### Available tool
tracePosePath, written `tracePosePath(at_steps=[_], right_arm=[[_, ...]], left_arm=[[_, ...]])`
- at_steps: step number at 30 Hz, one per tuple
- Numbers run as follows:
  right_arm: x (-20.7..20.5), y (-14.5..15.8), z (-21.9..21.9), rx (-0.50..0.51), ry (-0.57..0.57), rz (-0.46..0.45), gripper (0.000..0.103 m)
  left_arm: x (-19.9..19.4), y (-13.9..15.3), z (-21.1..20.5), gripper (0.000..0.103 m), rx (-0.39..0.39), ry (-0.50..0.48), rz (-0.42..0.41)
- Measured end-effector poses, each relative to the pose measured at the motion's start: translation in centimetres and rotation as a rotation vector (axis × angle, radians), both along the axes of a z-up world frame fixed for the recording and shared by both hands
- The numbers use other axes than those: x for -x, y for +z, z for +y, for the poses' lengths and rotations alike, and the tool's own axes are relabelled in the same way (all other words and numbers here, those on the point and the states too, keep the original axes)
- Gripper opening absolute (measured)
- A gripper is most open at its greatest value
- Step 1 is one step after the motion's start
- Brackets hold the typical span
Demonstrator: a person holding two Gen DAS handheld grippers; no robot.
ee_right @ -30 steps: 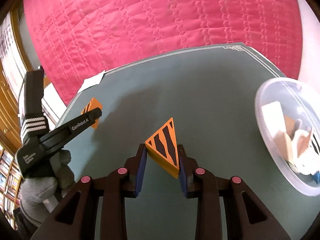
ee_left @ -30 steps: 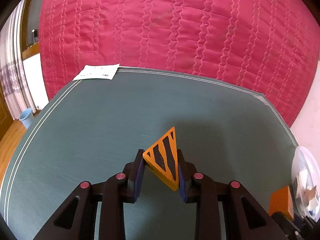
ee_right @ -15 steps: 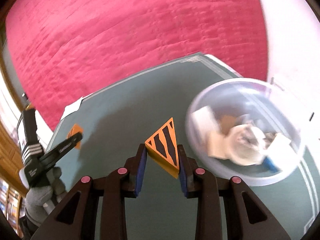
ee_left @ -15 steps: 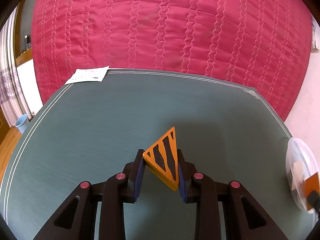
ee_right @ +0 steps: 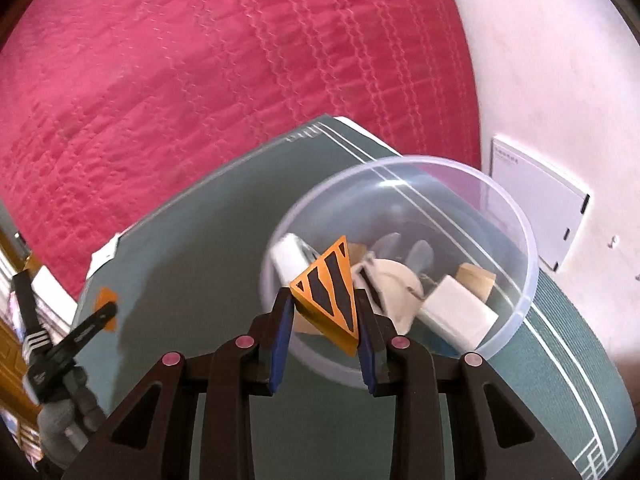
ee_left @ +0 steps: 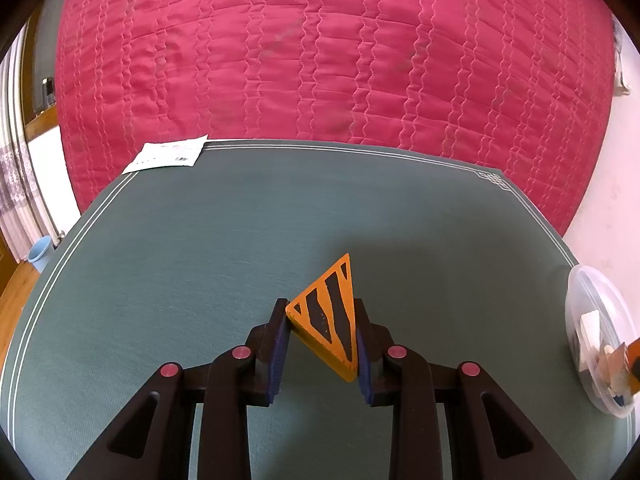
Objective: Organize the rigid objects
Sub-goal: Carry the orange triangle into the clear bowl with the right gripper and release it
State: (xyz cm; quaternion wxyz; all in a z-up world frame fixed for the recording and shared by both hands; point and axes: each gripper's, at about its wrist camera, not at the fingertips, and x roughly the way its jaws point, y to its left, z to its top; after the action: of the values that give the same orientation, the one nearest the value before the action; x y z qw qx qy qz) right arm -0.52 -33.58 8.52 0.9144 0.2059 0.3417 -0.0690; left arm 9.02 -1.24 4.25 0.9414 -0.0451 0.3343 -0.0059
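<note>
Mid-delivery: right gripper [ee_right: 324, 312] clamped on an orange striped triangle [ee_right: 326, 292] over the near rim of the clear tub [ee_right: 520, 216], left gripper [ee_left: 322, 336] clamped on a matching triangle [ee_left: 328, 316] above the green mat [ee_left: 200, 260]; next, probably easing further over the tub, then releasing.

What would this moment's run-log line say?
right hand-held gripper: shut on orange striped triangle, above clear bowl | left hand-held gripper: shut on orange triangle block, over green mat
</note>
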Motion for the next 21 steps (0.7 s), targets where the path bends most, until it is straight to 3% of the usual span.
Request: tracePosePath(at_steps=[8,14,16,17,21], right_arm=[[-1.7,-0.2,-1.8,0.096,-0.056,0.015,0.030],[-2.5,-0.7,-3.8,0.103,-0.118,0.042,0.032],[-2.1,-0.5,-4.3,0.094,-0.150,0.042,0.055],[-1.8,-0.3,-4.5,0.083,-0.158,0.033,0.060],[-0.2,0.3,-4.7,0.081,-0.169,0.002,0.063]], left_arm=[[0.1,-0.1,-0.3,0.031,-0.006,-0.007,0.001],[0.2,-0.1,-0.4,0.031,-0.006,-0.013,0.000],[0.2,-0.2,-0.5,0.031,-0.008,-0.018,0.001],[0.2,-0.2,-0.6,0.031,-0.011,-0.021,0.001],[0.4,-0.2,-1.2,0.031,-0.017,-0.032,0.002]])
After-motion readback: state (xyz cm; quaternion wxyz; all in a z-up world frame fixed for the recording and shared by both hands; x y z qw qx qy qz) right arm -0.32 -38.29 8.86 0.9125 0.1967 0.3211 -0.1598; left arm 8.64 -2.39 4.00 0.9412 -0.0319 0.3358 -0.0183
